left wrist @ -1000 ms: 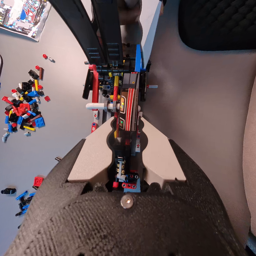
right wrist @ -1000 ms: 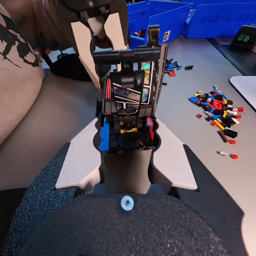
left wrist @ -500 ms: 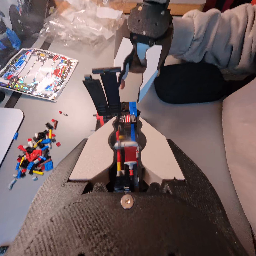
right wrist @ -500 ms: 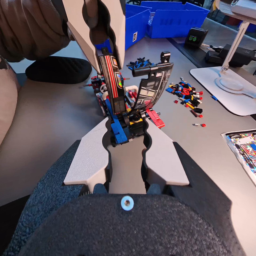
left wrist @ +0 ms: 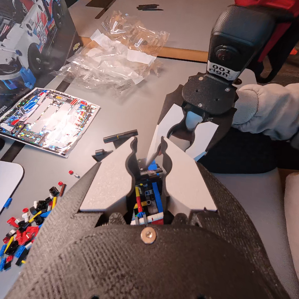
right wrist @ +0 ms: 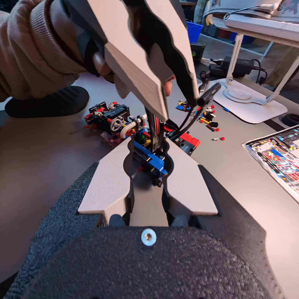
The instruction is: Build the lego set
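Claws: left clamps the lego car's panel, right apart; loose bricks beside.

Grey bench under warm indoor light | white lamp base stands at its far right edge | blue storage bins line up behind | black power adapter with cables beside the lamp | black padded rest at left
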